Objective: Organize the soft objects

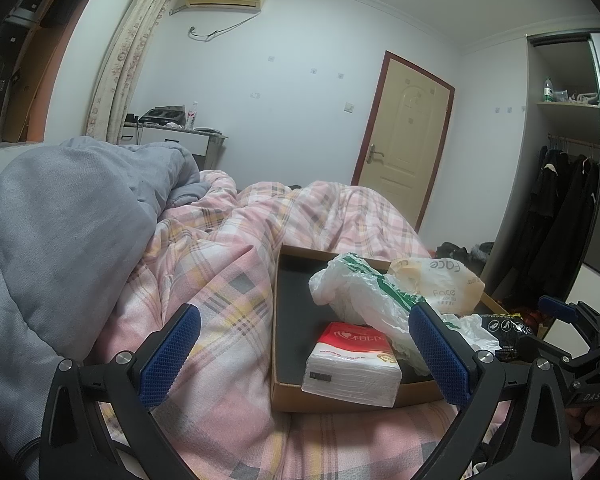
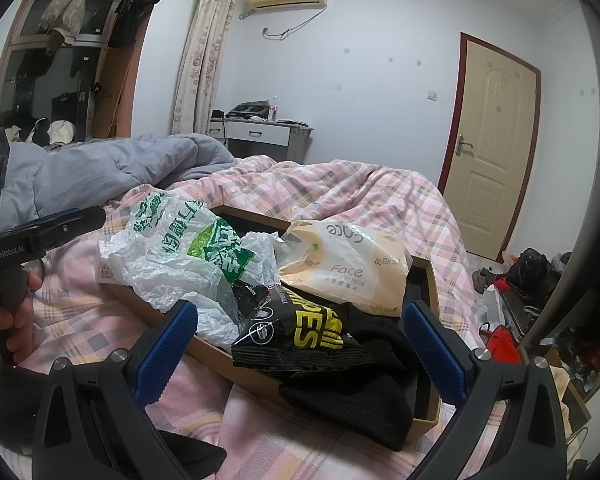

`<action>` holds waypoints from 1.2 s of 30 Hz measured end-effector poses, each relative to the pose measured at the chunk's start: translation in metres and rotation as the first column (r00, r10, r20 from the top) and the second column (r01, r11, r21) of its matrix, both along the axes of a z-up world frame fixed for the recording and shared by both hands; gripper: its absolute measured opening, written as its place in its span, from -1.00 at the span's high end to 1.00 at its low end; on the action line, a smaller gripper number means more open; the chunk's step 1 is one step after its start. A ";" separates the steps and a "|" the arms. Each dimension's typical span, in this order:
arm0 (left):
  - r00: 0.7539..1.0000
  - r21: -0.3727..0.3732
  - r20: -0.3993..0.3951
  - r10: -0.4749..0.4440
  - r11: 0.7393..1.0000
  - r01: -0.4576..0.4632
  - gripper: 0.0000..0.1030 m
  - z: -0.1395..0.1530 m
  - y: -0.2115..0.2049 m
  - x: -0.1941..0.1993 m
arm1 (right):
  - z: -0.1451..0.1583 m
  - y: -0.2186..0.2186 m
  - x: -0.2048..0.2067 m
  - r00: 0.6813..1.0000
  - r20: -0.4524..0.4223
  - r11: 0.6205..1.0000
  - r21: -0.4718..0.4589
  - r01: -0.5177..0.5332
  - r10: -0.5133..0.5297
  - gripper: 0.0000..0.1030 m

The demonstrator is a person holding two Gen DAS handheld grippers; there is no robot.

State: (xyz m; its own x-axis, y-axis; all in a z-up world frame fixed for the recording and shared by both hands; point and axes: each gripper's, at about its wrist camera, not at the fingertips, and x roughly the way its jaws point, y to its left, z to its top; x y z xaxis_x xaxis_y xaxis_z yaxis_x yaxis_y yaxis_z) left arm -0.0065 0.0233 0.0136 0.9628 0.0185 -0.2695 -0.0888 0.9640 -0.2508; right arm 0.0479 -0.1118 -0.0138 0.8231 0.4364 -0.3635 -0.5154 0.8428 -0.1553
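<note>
Half-buried wipes pack point(image 2: 300, 336) under bag point(image 2: 188, 256)

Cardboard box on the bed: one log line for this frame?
left gripper: open, empty | right gripper: open, empty | cardboard box: tissue pack, plastic bag, wipes pack inside

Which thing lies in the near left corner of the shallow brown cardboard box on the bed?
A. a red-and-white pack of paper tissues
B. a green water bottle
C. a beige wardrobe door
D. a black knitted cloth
A: in the left wrist view the red-and-white pack of paper tissues sits alone in that corner of the shallow brown cardboard box, beside the crumpled white-and-green plastic bag.
</note>
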 end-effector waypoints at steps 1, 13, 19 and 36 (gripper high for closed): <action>1.000 0.000 -0.002 -0.004 1.000 0.004 -1.00 -0.001 0.000 0.000 | 0.000 0.000 0.000 1.000 0.000 1.000 0.000 0.000 0.000 -0.99; 0.934 -0.064 -0.050 -0.354 0.934 0.350 -1.00 0.026 -0.014 -0.030 | -0.001 -0.002 0.001 1.000 -0.002 1.000 0.008 0.010 -0.010 -0.99; 0.768 0.013 -0.212 -0.605 0.784 0.621 -1.00 0.038 -0.065 -0.054 | -0.001 -0.010 0.005 0.999 -0.019 0.999 0.035 0.033 -0.032 -0.99; 0.649 -0.052 -0.442 -0.620 0.740 0.671 -0.44 -0.006 -0.105 -0.034 | 0.000 -0.013 0.006 0.999 -0.032 0.998 0.051 0.042 -0.040 -0.99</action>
State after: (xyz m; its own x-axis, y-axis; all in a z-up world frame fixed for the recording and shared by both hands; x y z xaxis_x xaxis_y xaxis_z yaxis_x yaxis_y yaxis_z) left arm -0.0404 -0.0816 0.0071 0.5403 -0.5123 -0.6676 0.4991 0.8338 -0.2359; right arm 0.0539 -0.1245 -0.0140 0.8293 0.4213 -0.3671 -0.4842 0.8697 -0.0959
